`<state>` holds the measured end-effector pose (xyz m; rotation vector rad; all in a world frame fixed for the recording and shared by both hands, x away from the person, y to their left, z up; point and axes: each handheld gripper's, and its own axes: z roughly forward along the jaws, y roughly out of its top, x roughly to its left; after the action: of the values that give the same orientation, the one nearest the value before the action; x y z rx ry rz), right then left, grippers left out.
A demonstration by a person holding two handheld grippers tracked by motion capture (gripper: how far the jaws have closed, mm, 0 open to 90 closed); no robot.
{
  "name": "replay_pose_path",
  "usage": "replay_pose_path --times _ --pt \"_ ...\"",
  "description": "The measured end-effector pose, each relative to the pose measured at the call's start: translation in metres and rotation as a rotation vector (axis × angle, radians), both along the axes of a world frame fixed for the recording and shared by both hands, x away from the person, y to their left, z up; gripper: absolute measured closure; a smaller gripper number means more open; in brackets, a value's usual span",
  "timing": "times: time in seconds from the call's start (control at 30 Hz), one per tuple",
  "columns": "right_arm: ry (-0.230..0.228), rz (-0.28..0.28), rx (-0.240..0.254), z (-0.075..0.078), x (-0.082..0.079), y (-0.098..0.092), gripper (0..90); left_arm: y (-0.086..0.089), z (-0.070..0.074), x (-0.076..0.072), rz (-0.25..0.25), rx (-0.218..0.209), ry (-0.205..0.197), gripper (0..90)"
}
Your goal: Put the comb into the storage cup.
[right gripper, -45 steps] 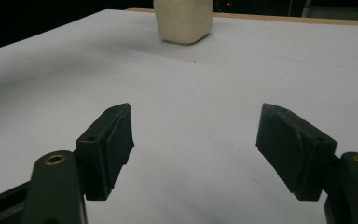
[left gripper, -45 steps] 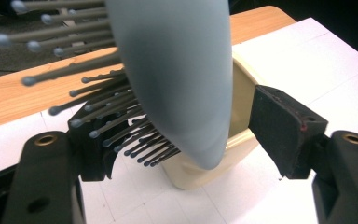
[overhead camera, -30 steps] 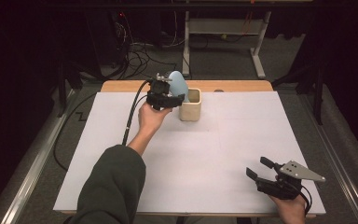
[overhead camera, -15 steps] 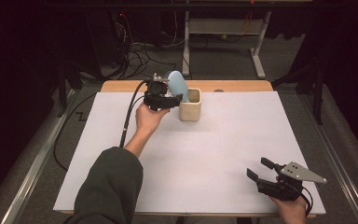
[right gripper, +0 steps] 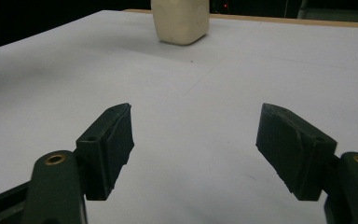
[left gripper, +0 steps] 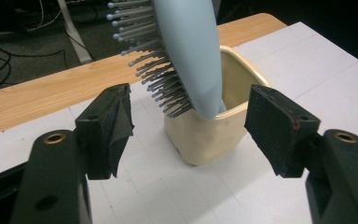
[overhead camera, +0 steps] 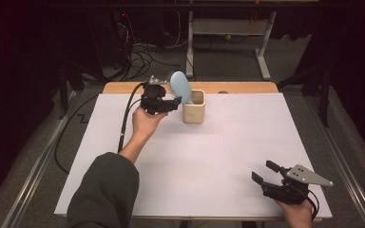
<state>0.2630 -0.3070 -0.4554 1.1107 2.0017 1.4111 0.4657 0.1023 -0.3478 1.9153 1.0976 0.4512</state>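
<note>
A pale blue hairbrush (left gripper: 186,51) leans bristles-out in the cream cup (left gripper: 214,130); both grippers' jaws gape wide, empty.

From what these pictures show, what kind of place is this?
Probably a lab or workshop set up for recording, not a home. A table with a plain white top stands in a dark room, loose cables lie on the floor behind it, and a bare metal stand is at the back.
</note>
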Motion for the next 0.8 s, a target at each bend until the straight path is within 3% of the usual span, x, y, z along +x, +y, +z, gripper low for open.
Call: replay_pose_path --times 0.8 --pt "0.005 0.001 -0.001 -0.001 0.000 -0.001 27.8 0.013 -0.001 -0.007 -0.003 0.010 0.000 32.9"
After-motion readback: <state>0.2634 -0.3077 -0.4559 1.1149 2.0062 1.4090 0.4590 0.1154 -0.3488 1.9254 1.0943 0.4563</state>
